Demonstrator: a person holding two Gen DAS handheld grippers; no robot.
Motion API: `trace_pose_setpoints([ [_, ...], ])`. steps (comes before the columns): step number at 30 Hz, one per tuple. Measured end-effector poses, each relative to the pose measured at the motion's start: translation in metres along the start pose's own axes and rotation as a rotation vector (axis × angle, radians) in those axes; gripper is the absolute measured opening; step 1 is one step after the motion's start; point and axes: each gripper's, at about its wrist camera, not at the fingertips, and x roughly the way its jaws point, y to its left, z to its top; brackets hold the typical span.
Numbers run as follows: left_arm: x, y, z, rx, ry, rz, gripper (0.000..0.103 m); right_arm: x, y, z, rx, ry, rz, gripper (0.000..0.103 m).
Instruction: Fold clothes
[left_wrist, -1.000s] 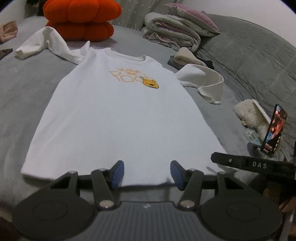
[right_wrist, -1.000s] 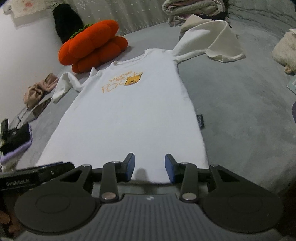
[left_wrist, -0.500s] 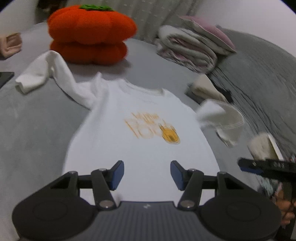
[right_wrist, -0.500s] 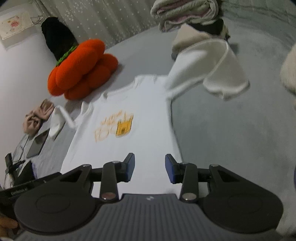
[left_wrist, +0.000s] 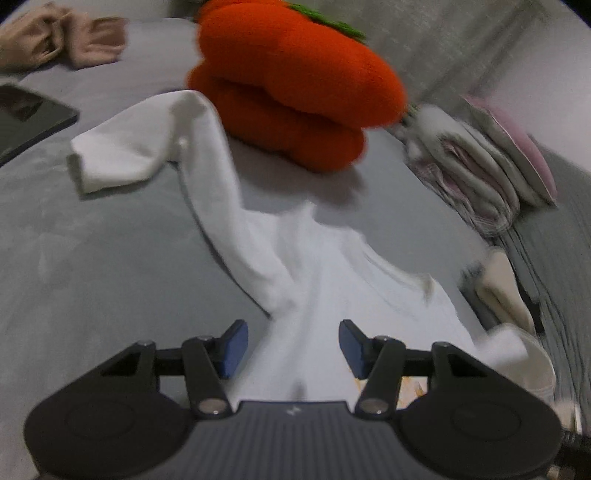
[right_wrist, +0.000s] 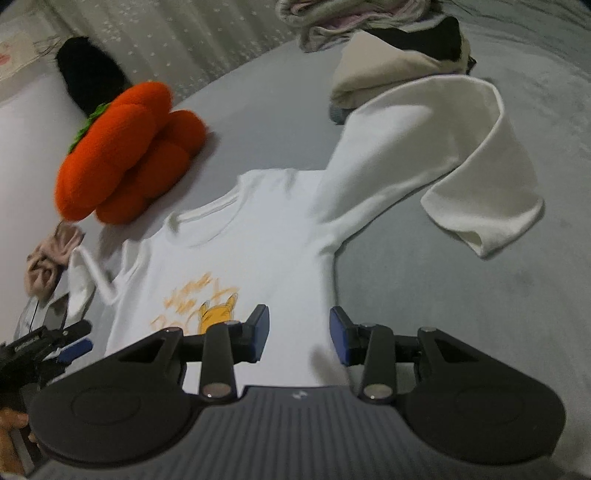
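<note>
A white long-sleeved shirt (right_wrist: 236, 258) was laid face up on the grey bed (right_wrist: 461, 295), its collar toward an orange pumpkin cushion (right_wrist: 125, 155). The step in hand was judged to be the approach to the sleeves, no fold yet being made. The left tool (left_wrist: 291, 343) was held over the left shoulder seam, its jaws spread and nothing pinched; the right tool (right_wrist: 298, 330) was held above the chest by the right side seam, likewise spread and empty. The next move was judged to call for each sleeve (right_wrist: 436, 155) to be gripped near its cuff and carried inward across the chest. Open bed was available to the right of the shirt; on the left, room was limited by the cushion, a dark tablet (left_wrist: 26, 122) and stacked blankets (left_wrist: 480, 166).
</note>
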Motion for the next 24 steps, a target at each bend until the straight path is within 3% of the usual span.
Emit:
trace_pose_setpoints([
  [6,0.029,0.029,0.006,-0.143,-0.023,-0.021,0.05,0.038,-0.03,0.009,0.131,-0.033,0.043,0.041],
  [10,0.041,0.039,0.003,-0.216,-0.086,-0.063,0.049,0.052,-0.046,0.008,0.212,-0.072,0.099,0.039],
  [13,0.049,0.045,0.003,-0.268,-0.121,-0.082,0.034,0.055,-0.049,0.007,0.227,-0.102,0.121,0.039],
  [14,0.051,0.046,0.004,-0.275,-0.124,-0.081,0.014,0.056,-0.049,0.007,0.226,-0.11,0.125,0.038],
  [15,0.054,0.047,0.004,-0.278,-0.121,-0.077,0.006,0.056,-0.048,0.007,0.222,-0.117,0.127,0.032],
  [18,0.047,0.045,0.004,-0.275,-0.173,-0.053,0.006,0.059,-0.044,0.007,0.186,-0.13,0.099,0.013],
  [21,0.023,0.033,0.012,-0.199,-0.304,-0.014,0.006,0.057,-0.04,0.007,0.173,-0.154,0.07,0.011],
  [24,0.02,0.021,0.018,-0.087,-0.334,0.047,0.006,0.054,-0.032,0.007,0.12,-0.172,0.035,0.011],
])
